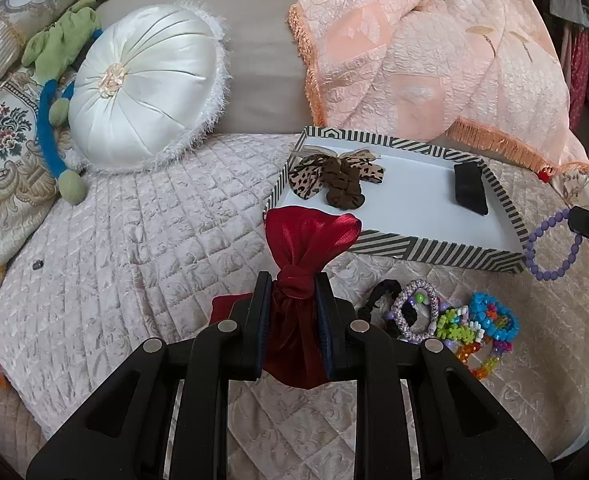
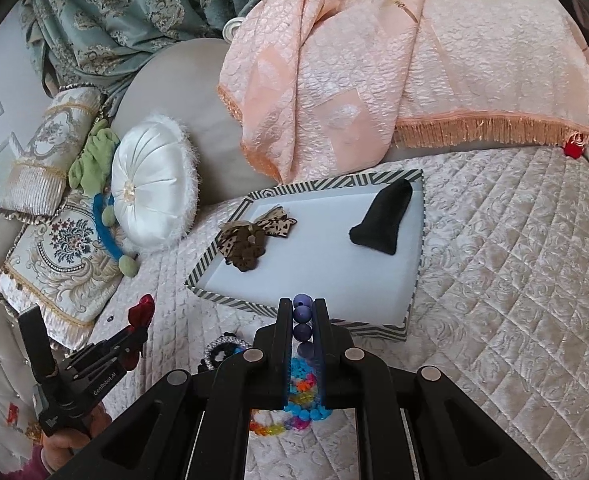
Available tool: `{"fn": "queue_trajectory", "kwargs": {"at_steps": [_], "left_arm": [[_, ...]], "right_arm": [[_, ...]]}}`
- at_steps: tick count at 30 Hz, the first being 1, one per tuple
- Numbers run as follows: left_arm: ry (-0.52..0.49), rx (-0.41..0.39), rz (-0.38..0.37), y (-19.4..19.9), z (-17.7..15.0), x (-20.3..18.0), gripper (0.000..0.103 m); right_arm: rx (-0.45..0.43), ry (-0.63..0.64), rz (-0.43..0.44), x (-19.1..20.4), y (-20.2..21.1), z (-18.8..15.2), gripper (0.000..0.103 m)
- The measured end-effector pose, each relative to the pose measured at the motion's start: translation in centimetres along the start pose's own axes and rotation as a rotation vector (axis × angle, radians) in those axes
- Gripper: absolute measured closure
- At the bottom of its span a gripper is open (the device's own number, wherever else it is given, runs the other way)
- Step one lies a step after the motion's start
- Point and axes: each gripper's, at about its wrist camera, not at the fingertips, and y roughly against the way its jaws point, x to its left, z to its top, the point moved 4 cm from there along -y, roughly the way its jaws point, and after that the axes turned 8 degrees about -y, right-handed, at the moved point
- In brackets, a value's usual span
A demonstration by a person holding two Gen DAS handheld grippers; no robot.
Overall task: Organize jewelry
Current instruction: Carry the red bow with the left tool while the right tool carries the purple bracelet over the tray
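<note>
Landmark: the striped tray (image 1: 434, 246), lying on the quilted bed (image 1: 142, 232).

Left hand-held gripper (image 1: 293, 280): clamped on the gathered neck of a red satin pouch (image 1: 310, 236). The pouch's flared top stands just in front of the tray's near-left corner and overlaps its rim in the left wrist view.

Right hand-held gripper (image 2: 303, 308): jaws together on a purple bead bracelet (image 2: 303, 316), beads pinched in a line between the pads. In the left wrist view the bracelet (image 1: 552, 244) hangs as a loop just off the tray's near-right corner.

Inside the tray: a leopard-print bow with a brown scrunchie (image 1: 336, 178) toward its far-left end; a black pouch (image 1: 470, 188) toward its right end. The two lie well apart.

In front of the tray's near edge, on the bed: a heap of bright bead bracelets and hair ties (image 1: 450, 320), touching one another.

Left of the tray: a round white cushion (image 1: 146, 88). Behind the tray: a peach fringed blanket (image 1: 434, 52).
</note>
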Motion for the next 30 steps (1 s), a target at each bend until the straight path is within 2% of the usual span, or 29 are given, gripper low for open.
{"fn": "queue_trajectory", "kwargs": {"at_steps": [7, 10, 19, 25, 30], "left_arm": [[0.004, 0.001, -0.005, 0.0, 0.0, 0.0, 0.083], [0.03, 0.02, -0.031, -0.2, 0.2, 0.0, 0.083], [0.005, 0.004, -0.076, -0.2, 4.6, -1.4, 0.083], [0.031, 0.044, -0.143, -3.9, 7.8, -3.0, 0.083], [0.05, 0.095, -0.153, -8.0, 9.2, -3.3, 0.083]], "right_arm": [[0.012, 0.015, 0.01, 0.7, -0.7, -0.1, 0.094], [0.014, 0.018, 0.014, 0.9, -0.9, 0.1, 0.094], [0.013, 0.048, 0.017, 2.3, -1.9, 2.0, 0.094], [0.044, 0.048, 0.008, 2.2, -4.2, 3.4, 0.094], [0.088, 0.063, -0.004, 1.4, -7.0, 3.6, 0.094]]}}
